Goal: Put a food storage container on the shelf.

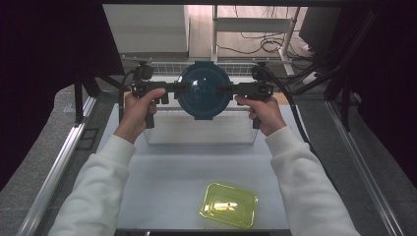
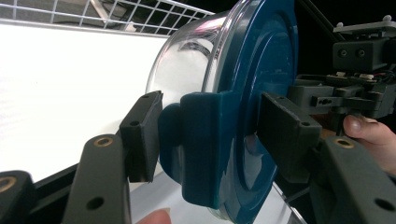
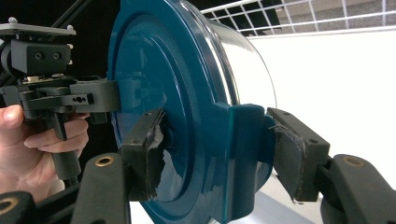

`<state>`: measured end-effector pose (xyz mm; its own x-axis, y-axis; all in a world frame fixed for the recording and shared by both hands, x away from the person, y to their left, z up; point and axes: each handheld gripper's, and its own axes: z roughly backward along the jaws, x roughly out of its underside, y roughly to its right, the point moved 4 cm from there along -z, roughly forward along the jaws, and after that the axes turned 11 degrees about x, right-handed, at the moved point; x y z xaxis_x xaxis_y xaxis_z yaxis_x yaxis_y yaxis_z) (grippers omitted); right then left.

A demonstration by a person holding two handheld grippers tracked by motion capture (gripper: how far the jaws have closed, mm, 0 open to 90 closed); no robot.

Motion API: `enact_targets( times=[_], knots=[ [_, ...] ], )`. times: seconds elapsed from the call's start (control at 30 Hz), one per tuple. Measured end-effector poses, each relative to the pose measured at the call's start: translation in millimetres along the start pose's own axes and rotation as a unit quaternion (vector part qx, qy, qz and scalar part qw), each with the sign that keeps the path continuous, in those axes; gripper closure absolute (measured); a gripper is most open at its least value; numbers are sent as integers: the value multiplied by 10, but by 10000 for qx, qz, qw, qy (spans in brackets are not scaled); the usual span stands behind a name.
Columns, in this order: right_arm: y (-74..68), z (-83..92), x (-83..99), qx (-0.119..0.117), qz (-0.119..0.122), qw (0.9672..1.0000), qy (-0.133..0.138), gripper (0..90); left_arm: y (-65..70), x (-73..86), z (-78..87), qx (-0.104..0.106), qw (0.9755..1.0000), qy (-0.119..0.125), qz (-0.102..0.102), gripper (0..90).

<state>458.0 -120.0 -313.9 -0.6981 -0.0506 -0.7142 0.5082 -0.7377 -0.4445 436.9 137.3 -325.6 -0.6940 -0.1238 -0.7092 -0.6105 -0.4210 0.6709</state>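
Treat this as a two-handed carry and move both hands as one rigid pair. Note the round clear container [image 1: 203, 91] with its dark blue lid, up in the air between the hands, over a clear tub [image 1: 196, 132] at the far end of the white table [image 1: 162, 187], well apart from the yellow-green tray [image 1: 229, 205] near the front edge. Note the left gripper [image 1: 183, 88], clamped on the lid's left latch tab [image 2: 201, 149] with one pad on the tab's outer flap and the other against the lid face. Note the right gripper [image 1: 223, 90], clamped the same way on the right latch tab [image 3: 243, 140]. Travel at one speed and one height on both sides, since any lag probably twists the lid or pries a latch open. Hold the squeeze even, without pulling the hands apart or pushing them together. Mind the torn pad [image 3: 154, 154] on the right side, likely the weaker hold. Avoid rolling the wrists, and steer clear of the wire rack [image 1: 167, 66] behind. Lower gently, both sides together, before loosening either grip.
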Motion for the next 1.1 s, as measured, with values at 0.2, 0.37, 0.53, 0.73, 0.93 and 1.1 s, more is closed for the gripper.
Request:
enact_targets(
  times=[0.2, 0.37, 0.53, 0.73, 0.93, 1.1],
  knots=[
    [74, -68, -136, 38, -44, 9999, -96, 391, -87, -111, -60, 12, 9999, -19, 122, 423],
    [97, -79, -192, 28, -120, 9998, -138, 392, -92, -174, -81, -4, 9999, -35, 101, 424],
    [115, -83, -255, 27, -190, 9997, -169, 391, -114, -237, -101, 10, 9999, -50, 146, 423],
    [160, -140, -312, 124, -272, 9992, -251, 390, -234, -257, -151, 70, 9993, -58, 356, 423],
    [214, -207, -317, 138, -447, 9981, -393, 389, -309, -258, -172, 95, 9986, -94, 504, 426],
    [263, -265, -373, 138, -617, 9968, -484, 386, -382, -284, -198, 126, 9973, -77, 716, 425]
  ],
)
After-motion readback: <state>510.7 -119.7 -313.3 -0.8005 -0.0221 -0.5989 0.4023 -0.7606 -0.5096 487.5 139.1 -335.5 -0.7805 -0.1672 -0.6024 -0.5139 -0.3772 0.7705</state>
